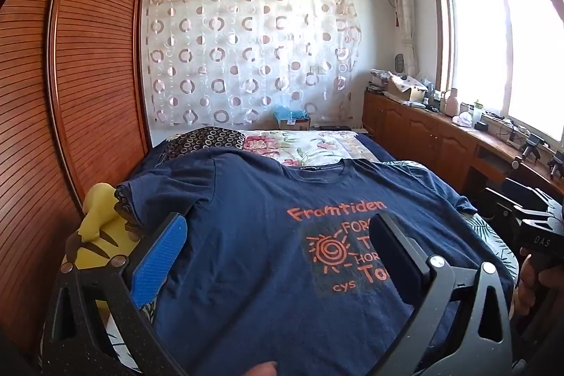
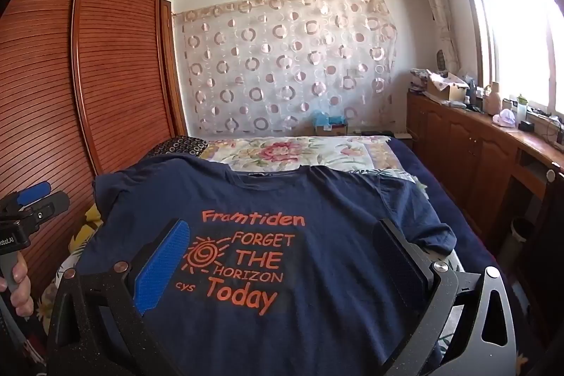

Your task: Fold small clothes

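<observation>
I have the navy T-shirt (image 2: 282,270) lying flat and face up on the bed (image 2: 454,164), its collar toward the far edge and its hem toward me at the near edge, orange print readable. My left hand-held gripper (image 1: 278,252) hangs above the shirt's left half with its jaws spread as wide as they go and nothing between them; my right hand-held gripper (image 2: 282,256) hangs over the chest print, just as wide and just as empty. Folding has not begun, as far as I can judge.

What worries me first is the left sleeve (image 1: 158,196): it drapes off the left edge of the bed onto a yellow plush toy (image 1: 98,231), so if I pinch there I may catch the toy too, or the sleeve may drag instead of folding cleanly. The right sleeve (image 2: 423,228) is bunched near the right edge; folding over that lump would leave a crooked side. The cloth is thin and lies on a soft floral bedspread (image 2: 299,154), so a deep pinch could grab the bedding as well. If my two grippers lift unevenly, the fold line will skew.
</observation>
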Available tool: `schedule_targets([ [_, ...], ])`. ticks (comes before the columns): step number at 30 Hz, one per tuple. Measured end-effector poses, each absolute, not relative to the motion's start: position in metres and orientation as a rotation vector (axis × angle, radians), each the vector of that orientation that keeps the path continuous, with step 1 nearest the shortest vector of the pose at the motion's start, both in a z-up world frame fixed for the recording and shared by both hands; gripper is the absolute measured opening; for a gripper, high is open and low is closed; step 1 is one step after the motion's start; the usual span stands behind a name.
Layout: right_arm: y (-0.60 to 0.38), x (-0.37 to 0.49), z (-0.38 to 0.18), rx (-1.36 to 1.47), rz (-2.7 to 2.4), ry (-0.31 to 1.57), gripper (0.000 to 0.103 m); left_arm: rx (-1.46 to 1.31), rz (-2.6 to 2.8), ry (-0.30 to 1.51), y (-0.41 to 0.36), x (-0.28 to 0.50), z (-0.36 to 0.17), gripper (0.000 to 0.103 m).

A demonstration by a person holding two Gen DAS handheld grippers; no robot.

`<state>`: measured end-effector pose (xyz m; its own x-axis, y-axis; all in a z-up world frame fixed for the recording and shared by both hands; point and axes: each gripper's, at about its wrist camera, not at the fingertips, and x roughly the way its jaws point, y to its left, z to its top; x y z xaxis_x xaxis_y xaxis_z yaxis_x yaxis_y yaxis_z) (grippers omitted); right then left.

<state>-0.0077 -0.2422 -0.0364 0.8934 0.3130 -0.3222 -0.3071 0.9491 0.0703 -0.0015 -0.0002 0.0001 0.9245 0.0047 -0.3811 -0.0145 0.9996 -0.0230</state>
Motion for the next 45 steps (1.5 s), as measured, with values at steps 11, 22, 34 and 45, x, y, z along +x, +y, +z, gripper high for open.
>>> schedule_targets([
  [11, -0.243, -0.008, -0.0365, 0.019, 0.328, 0.322, 0.103, -0.022, 0.012, 0.404, 0.0, -0.0015, 0.0002, 0.103],
  [22, -0.2417, -0.0087, -0.0343, 0.017, 0.322, 0.321, 0.103, -0.019, 0.015, 0.404, -0.0007, -0.0011, 0.0, 0.103],
  [34, -0.2407, -0.0088, -0.0316, 0.016, 0.325, 0.317, 0.103, -0.016, 0.015, 0.402, -0.0011, -0.0014, 0.0001, 0.103],
  [45, -0.2396, -0.008, -0.0308, 0.014, 0.325, 0.316, 0.103, -0.014, 0.015, 0.401, -0.0016, -0.0016, 0.0001, 0.103],
])
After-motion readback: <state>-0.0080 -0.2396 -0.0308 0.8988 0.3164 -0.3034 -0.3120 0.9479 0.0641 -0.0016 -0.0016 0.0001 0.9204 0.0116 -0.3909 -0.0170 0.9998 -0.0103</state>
